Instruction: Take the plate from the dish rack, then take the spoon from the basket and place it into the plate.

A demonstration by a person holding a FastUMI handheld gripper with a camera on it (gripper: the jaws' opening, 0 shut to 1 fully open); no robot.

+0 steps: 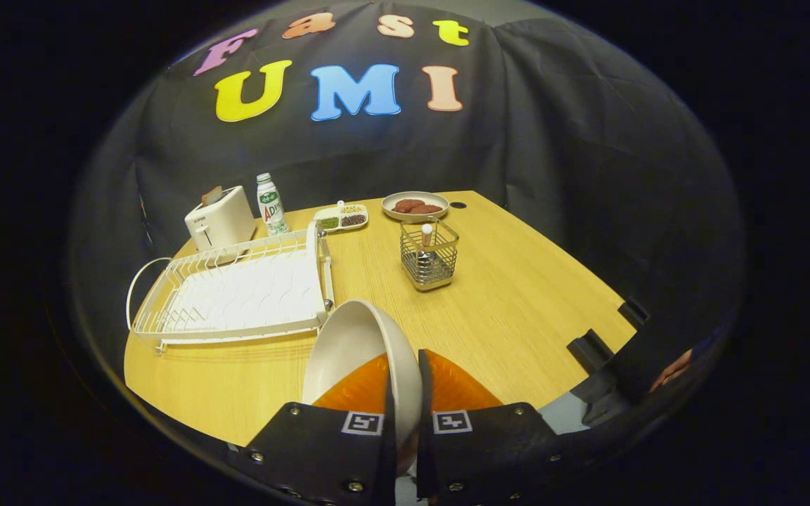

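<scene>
My gripper [405,383] is shut on the rim of a cream plate [352,344], which stands on edge, tilted, between the two fingers and above the wooden table. The white wire dish rack [236,295] lies beyond and to the left of the fingers, with nothing in it. A wire basket [429,256] stands further ahead, slightly right of the fingers. In it stands a spoon [427,235] with its handle pointing up.
At the back of the table [531,295] are a white toaster [219,219], a bottle [271,204], a small divided tray [341,218] and a dish with brown patties [415,206]. A person's hand [671,369] shows past the table's right edge.
</scene>
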